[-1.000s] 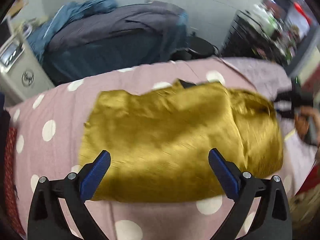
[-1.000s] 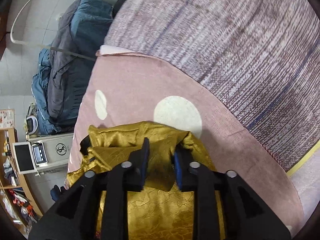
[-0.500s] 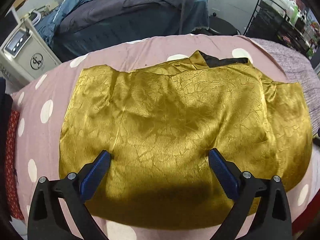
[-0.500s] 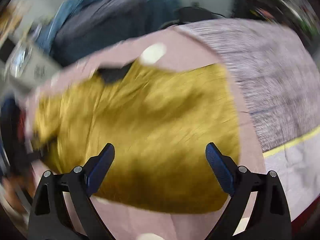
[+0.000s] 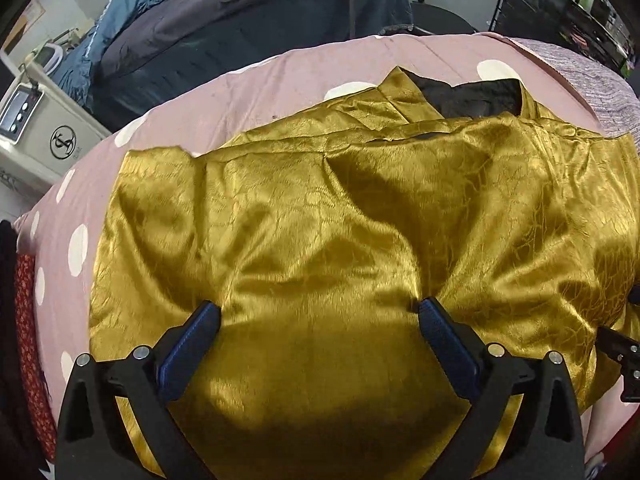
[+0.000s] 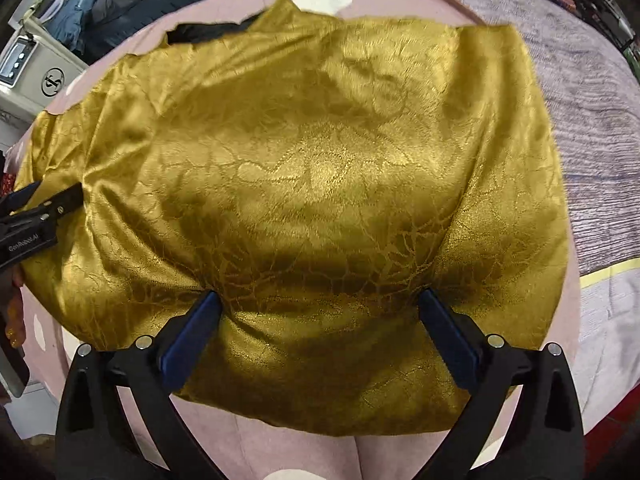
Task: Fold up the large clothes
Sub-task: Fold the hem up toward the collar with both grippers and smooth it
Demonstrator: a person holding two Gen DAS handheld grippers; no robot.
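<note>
A shiny gold garment lies folded and spread on the pink dotted bed cover, with black lining showing at its far edge. My left gripper is open wide, both fingertips pressing down into the cloth's near part. My right gripper points down over the same gold garment. Its jaws are opening, wide apart, tips dented into the fabric, nothing pinched between them. The left gripper shows at the left edge of the right wrist view.
A grey striped blanket covers the bed to the right of the garment. A heap of blue and grey bedding lies beyond the bed, beside a white machine. A black rack stands far right. Red patterned cloth hangs left.
The right gripper let go of the garment's folded edge, opened wide and swung round over the cloth. The left gripper sank closer until its tips reached the fabric.
</note>
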